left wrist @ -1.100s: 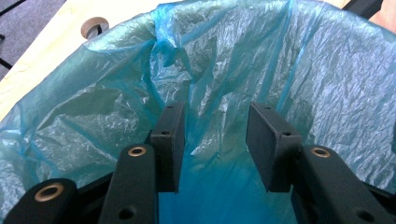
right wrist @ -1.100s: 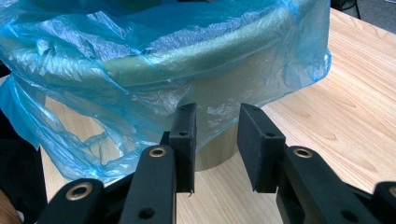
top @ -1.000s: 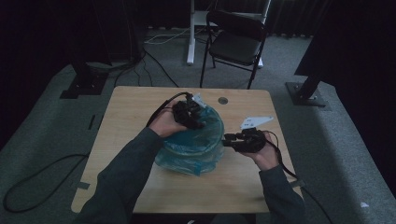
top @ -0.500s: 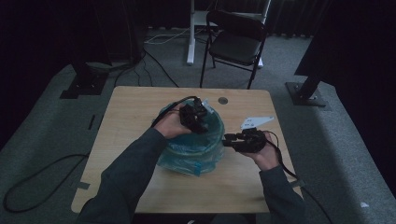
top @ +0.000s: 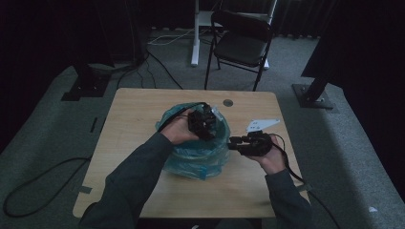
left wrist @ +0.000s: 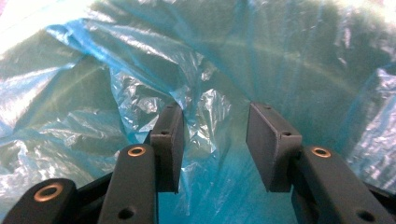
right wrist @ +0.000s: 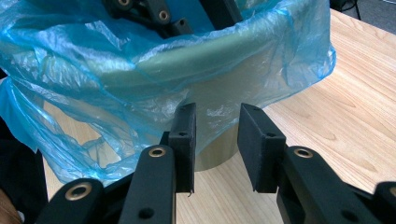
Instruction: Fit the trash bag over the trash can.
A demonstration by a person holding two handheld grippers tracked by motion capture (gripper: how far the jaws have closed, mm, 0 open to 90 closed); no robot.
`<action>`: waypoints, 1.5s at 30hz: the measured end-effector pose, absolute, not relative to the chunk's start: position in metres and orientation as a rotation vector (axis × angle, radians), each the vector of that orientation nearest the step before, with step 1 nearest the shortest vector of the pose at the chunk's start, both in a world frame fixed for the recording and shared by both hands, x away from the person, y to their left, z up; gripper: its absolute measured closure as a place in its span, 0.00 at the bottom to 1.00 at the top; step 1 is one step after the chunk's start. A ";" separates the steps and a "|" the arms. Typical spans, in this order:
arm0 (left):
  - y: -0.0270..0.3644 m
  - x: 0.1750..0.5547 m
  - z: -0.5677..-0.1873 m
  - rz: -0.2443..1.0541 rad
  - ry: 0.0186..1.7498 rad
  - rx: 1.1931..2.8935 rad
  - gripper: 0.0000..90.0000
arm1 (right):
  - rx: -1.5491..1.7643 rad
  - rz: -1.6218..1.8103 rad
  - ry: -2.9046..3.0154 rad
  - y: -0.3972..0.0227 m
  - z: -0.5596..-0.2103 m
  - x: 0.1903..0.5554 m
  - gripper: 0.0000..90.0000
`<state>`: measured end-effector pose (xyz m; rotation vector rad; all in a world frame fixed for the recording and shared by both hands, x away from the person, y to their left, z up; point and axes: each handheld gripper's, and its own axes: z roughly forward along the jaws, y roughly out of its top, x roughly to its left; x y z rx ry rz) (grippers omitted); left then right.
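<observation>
The blue plastic liner is being fitted into the bin mid-table: left gripper spread inside it, right gripper spread just outside, next needing to pinch the film.

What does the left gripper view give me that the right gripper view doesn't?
Left gripper view: the crumpled inside of the blue bag, seen between open jaws. Right gripper view: the bin's pale outer wall, the bag skirt draped over it, the wooden table, and the left gripper reaching in over the rim. Both: the blue plastic ahead of open black jaws, nothing gripped.
</observation>
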<state>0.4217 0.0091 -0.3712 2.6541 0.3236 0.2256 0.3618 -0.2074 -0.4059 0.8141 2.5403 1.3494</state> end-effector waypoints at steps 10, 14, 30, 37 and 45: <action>0.013 0.430 -0.376 0.294 0.419 2.724 0.63 | 0.816 1.349 2.542 -0.208 -0.406 0.362 0.74; 0.017 0.435 -0.374 0.333 0.489 2.719 0.63 | 0.817 1.348 2.544 -0.207 -0.406 0.362 0.74; 0.030 0.436 -0.365 0.371 0.532 2.652 0.62 | 0.810 1.353 2.548 -0.207 -0.407 0.362 0.73; 0.048 0.423 -0.353 0.380 0.486 2.525 0.62 | 0.814 1.361 2.543 -0.210 -0.407 0.363 0.72; 0.081 0.418 -0.337 0.441 0.534 2.393 0.62 | 0.811 1.373 2.535 -0.211 -0.405 0.362 0.71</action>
